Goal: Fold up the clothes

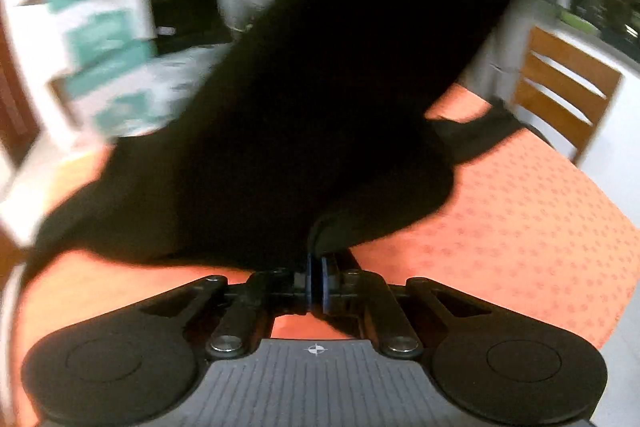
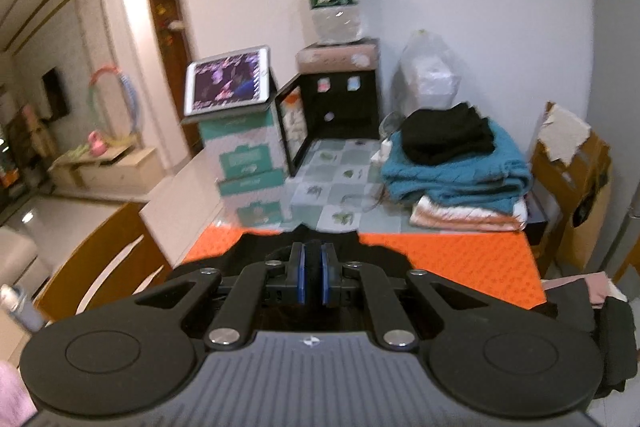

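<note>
A black garment [image 1: 328,99] hangs stretched over the orange patterned tablecloth [image 1: 520,227], rising from my left gripper [image 1: 318,263] towards the upper right of the left wrist view. That gripper is shut on a fold of the garment's edge. In the right wrist view my right gripper [image 2: 313,273] is shut on a bunch of the same black garment [image 2: 248,251], which spreads over the near part of the orange tablecloth [image 2: 460,259]. Most of the cloth under this gripper is hidden by its body.
A wooden chair [image 1: 564,87] stands at the table's far side, another chair [image 2: 104,259] at its left. Beyond the table are teal boxes [image 2: 248,167] with a tablet [image 2: 228,81], a water dispenser [image 2: 336,91], folded blankets [image 2: 456,171] and a cardboard box [image 2: 572,179]. More clothes [image 2: 580,291] lie at the right.
</note>
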`<state>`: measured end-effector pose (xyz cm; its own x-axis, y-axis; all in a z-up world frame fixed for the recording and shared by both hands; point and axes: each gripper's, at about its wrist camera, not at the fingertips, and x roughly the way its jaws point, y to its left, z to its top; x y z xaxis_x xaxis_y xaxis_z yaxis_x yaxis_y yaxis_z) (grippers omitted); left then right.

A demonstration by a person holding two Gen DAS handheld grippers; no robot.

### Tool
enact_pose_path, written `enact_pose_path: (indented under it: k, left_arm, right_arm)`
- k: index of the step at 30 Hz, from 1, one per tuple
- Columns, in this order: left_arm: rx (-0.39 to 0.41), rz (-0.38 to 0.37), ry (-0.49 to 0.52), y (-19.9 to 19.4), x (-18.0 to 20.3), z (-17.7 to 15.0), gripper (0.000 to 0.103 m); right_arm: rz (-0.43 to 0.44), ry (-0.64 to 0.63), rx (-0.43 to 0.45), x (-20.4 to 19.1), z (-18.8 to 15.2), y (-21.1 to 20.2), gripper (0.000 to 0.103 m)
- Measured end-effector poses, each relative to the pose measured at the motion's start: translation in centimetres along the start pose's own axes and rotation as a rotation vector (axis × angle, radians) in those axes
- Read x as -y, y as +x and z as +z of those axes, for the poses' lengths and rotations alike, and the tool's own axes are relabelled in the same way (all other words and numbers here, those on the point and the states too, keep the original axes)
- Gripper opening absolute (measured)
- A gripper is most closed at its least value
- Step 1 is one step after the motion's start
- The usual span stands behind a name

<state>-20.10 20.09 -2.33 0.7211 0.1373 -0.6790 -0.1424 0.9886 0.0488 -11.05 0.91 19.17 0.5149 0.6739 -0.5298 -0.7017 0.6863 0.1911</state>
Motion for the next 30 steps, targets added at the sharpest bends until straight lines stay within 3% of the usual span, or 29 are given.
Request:
enact_pose_path:
  k: [6,10,14,19,25,30]
  left_arm:
    - [0.011,0.242,-0.088,-8.7,-4.8,-1.9,0.007]
    - [-0.018,0.413,-0.101,-12.2,-5.8,-3.0,0.007]
    - [-0.052,0.53,-0.127,-15.0,-6.0,-4.6,0.007]
    - [-0.121,0.621,-0.107,-15.8,-5.2,-8.0,0.006]
    - [-0.215,0.628,-0.198,-13.9,-5.9,-12.3,0.003]
    - [-0.247,0.624,-0.253,-14.2,-6.4,-13.6,0.004]
  right_arm:
    - [0.139,-0.038,-0.076,2.5,-2.5,-1.6,0.009]
    - [0.252,-0.122,-0.152,2.7,-5.2,-2.5,0.009]
    - [0.354,-0.224,-0.269,1.9,-8.4,-2.5,0.009]
    - [0.445,-0.319,-0.396,0.5,-13.5,-1.7,0.009]
    - [0.444,-0.352,-0.472,-0.3,-18.7,0.7,0.009]
    - [0.441,-0.408,-0.517,-0.5,-21.8,1.6,0.014]
